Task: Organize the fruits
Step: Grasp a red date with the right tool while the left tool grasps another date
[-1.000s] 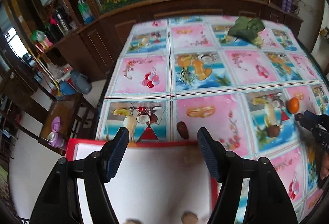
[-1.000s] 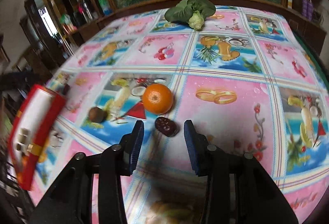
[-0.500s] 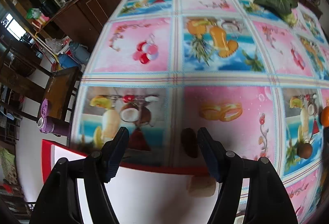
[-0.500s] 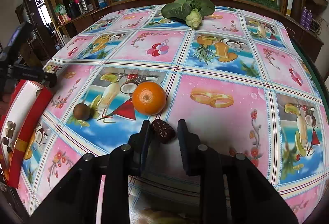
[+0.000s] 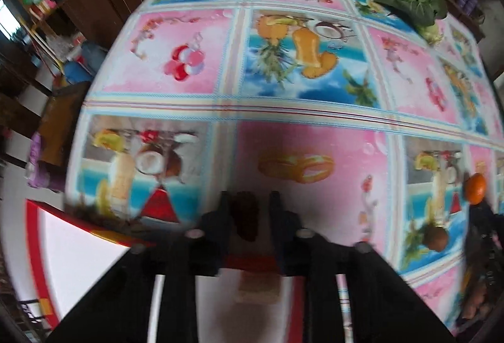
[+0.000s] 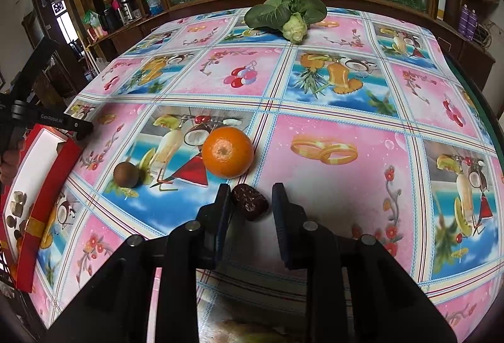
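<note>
We have both tools down at the bench point(image 6: 330, 128), each straddling a dark red date. Our right tool point(image 6: 250, 201) has its jaws partly drawn in around the right-hand date point(image 6: 250, 206); the left finger touches it, the right one stands just clear, so it is not yet clenched. That date lies just in front of the orange point(image 6: 227, 151), with a small brown fruit point(image 6: 126, 174) off to the left, and coming in low from the near side keeps the fingers off the orange.

Our left tool point(image 5: 249, 212) brackets the other date point(image 5: 247, 218) right beside the red tray's far rim point(image 5: 107, 237), a short lift from where fruit is being gathered. That view is blurred, so we cannot tell whether those fingers already pinch it.

A leafy vegetable point(image 6: 285, 14) sits far off at the bench's back, well clear of the fruit.
</note>
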The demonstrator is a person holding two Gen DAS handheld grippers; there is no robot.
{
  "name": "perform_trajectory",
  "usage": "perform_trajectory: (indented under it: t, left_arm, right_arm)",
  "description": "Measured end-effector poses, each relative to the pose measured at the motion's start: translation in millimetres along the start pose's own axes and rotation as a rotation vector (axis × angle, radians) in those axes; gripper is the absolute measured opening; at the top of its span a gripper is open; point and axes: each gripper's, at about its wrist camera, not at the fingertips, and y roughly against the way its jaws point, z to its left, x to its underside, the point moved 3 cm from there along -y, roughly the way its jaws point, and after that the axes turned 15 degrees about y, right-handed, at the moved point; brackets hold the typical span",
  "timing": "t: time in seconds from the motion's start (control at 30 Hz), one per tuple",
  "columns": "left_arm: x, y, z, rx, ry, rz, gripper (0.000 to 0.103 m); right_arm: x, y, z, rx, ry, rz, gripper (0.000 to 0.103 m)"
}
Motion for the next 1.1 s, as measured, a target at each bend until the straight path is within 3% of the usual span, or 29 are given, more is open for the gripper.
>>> perform_trajectory:
  t: [0.37,0.67,1.1]
  left_arm:
    - [23.7,4.4,-52.4,0.078,-0.081,0.025,0.017]
    - [64.8,10.1,-96.1,0.159,-0.16,0.031,0.017]
    - [100.2,24.8,-71.8,0.3,-0.049,0.018,0.017]
  right_arm:
    - [0.1,0.0,-4.6,-0.018,-0.025,0.002,0.024]
    - [0.0,1.8,-8.3,-0.032,-0.033,0.012,0.024]
    - [-4.4,14.0,-7.4,-0.176,-0.093,-0.041,0.024]
